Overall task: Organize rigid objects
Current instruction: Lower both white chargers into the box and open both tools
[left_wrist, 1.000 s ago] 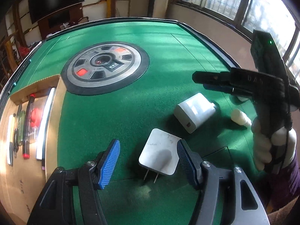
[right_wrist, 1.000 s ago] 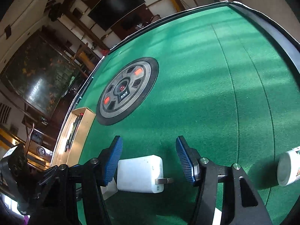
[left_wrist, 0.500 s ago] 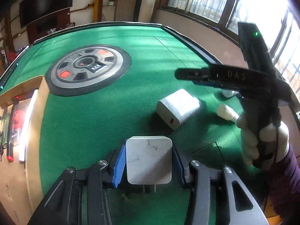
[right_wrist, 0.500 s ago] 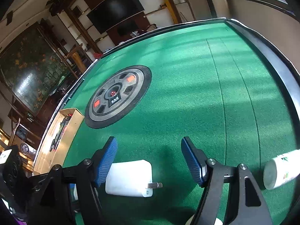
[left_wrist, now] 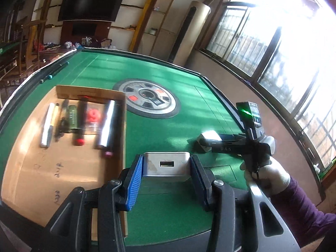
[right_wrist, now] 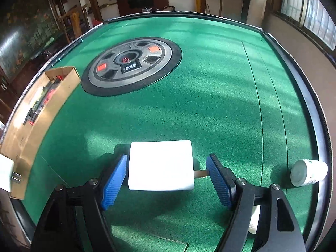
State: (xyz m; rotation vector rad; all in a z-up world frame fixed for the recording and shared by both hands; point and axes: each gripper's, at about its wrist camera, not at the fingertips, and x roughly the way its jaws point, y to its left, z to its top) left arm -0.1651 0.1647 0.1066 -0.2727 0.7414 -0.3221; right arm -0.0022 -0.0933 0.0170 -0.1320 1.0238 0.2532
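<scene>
A table carries a round panel at its centre. A cardboard box lies along the table's left side, holding several pens and tubes side by side. In the right wrist view, a charger rests on the table between the right gripper's fingers, and a small bottle lies to its right near the table's edge. In the left wrist view, another charger sits between the left gripper's fingers, just right of the box.

Motion blurs the items in the cardboard box.

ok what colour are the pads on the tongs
Blue, ribbed pads on black arms; clearest in the right wrist view.
</scene>
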